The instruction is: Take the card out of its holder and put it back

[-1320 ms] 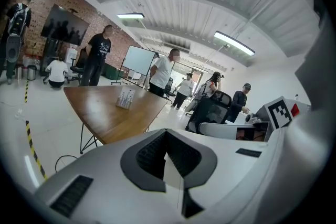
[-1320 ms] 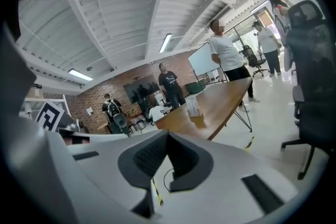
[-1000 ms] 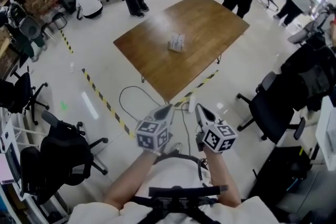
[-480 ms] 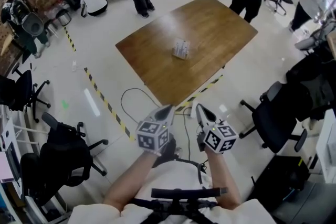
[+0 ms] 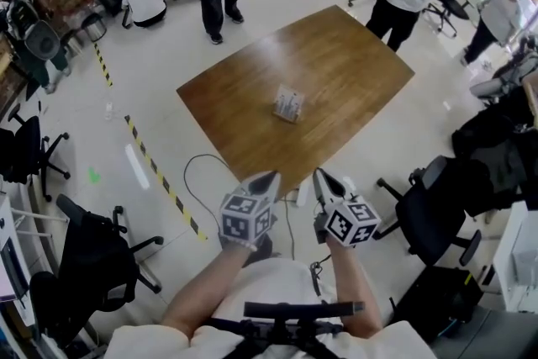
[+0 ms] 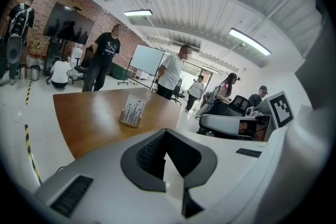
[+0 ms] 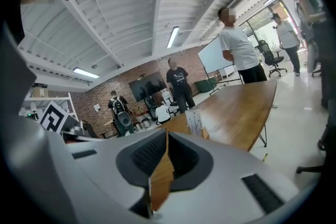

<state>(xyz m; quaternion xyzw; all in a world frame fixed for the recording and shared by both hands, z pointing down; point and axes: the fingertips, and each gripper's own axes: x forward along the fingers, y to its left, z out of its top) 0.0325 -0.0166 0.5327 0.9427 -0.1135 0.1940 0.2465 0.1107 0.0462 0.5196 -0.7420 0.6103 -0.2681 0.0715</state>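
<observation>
white card (image 5: 289, 100) in a wooden holder (image 5: 286, 113) stands on the brown wooden table (image 5: 353, 63), far from every edge. left gripper (image 5: 271, 176) closed, empty; right gripper (image 5: 319, 174) jaws have just been opening a crack, empty.

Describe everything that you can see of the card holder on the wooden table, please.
The card holder is small: a low base, light brown like wood, with a white card standing nearly upright in it. The card bears rows of dark print, too small to read. The holder stands near the middle of the brown wooden table, with nothing else beside it. Only the tabletop touches it.
</observation>
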